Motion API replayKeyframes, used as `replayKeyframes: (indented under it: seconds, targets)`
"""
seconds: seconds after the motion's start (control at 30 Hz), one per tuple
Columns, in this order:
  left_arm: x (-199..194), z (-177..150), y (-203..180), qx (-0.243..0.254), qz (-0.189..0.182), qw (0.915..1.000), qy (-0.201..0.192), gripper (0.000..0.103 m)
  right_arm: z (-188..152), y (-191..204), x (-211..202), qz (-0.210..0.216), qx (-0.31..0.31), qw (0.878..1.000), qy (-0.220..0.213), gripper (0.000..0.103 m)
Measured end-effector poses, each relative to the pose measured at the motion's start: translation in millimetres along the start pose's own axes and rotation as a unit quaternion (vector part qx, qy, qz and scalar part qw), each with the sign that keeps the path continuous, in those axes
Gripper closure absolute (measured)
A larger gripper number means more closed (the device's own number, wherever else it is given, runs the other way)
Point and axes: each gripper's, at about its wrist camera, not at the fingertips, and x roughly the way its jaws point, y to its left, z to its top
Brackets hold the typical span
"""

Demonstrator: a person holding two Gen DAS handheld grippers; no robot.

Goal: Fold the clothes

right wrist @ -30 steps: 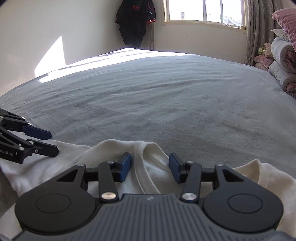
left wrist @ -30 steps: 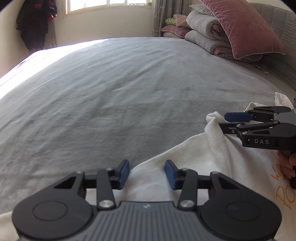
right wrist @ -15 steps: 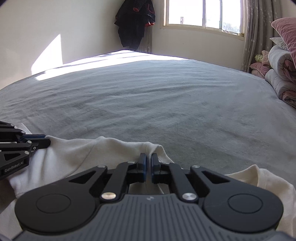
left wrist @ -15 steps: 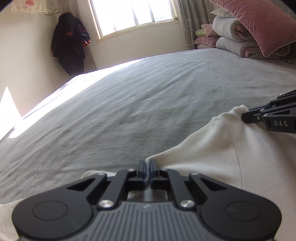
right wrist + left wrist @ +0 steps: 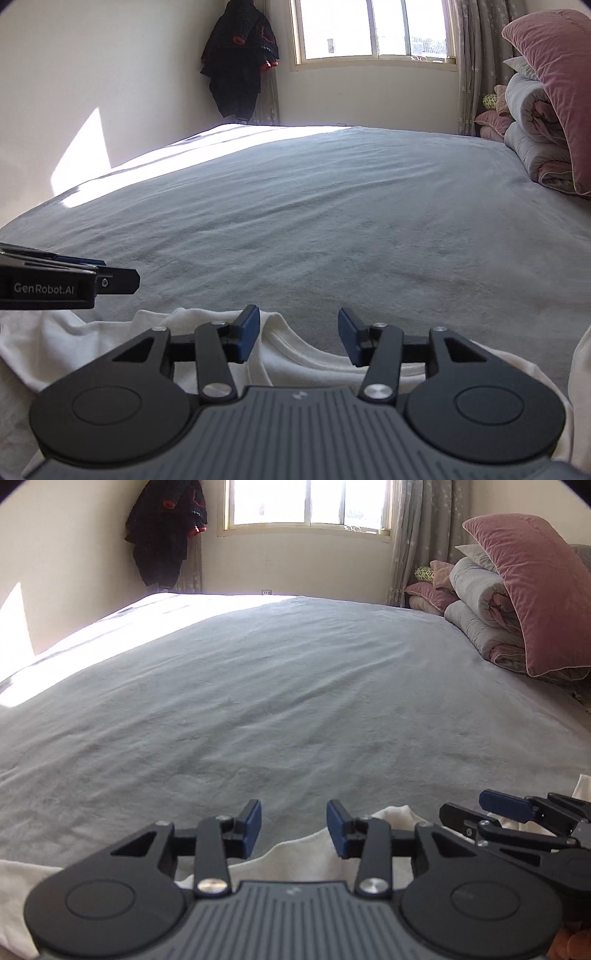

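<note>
A white T-shirt [image 5: 317, 360] lies at the near edge of the grey bed, its ribbed neckline curving just under my right gripper [image 5: 298, 336]. That gripper is open, with nothing between its blue pads. In the left wrist view the shirt's edge [image 5: 295, 856] shows below my left gripper [image 5: 294, 829], which is also open and holds nothing. The right gripper [image 5: 491, 812] appears at the lower right of that view, and the left gripper [image 5: 122, 278] at the left edge of the right wrist view. Most of the shirt is hidden under the gripper bodies.
The grey bedspread [image 5: 280, 709] stretches far ahead to a window wall. Folded quilts and a pink pillow [image 5: 535, 590] are stacked at the back right. A dark coat [image 5: 240, 59] hangs in the far corner.
Both grippers, open a second ago, shut on the shirt's edge half a second ago; now both stand open again and the shirt lies flat on the bed.
</note>
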Motion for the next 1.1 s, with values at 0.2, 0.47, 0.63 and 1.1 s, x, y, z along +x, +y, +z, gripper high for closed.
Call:
replayKeyframes:
  seconds: [0.2,0.47,0.63,1.1]
  targets:
    - [24.5,-11.0,-50.6,-0.091,-0.076,0.9929,0.009,0.06,0.1,-42.6,-9.6,-0.11,0.016,0.994,0.017,0.043]
    - [35.5,-50.0,-70.7,-0.109,-0.081,0.9897,0.045,0.06,-2.2,-78.3,-20.8,-0.147,0.076,0.986,0.008,0.043]
    - [10.0,-45.2,-77.5,-0.049,-0.061,0.9963,0.036,0.053,7.1,-87.1,-32.2,-0.085,0.12,0.989,0.01,0.043]
    - [-66.6,-64.5,-116.5,0.051,-0.088,0.9942,0.034,0.021,-10.7,-184.7,-145.5,-0.175,0.108,0.973,0.104,0.042]
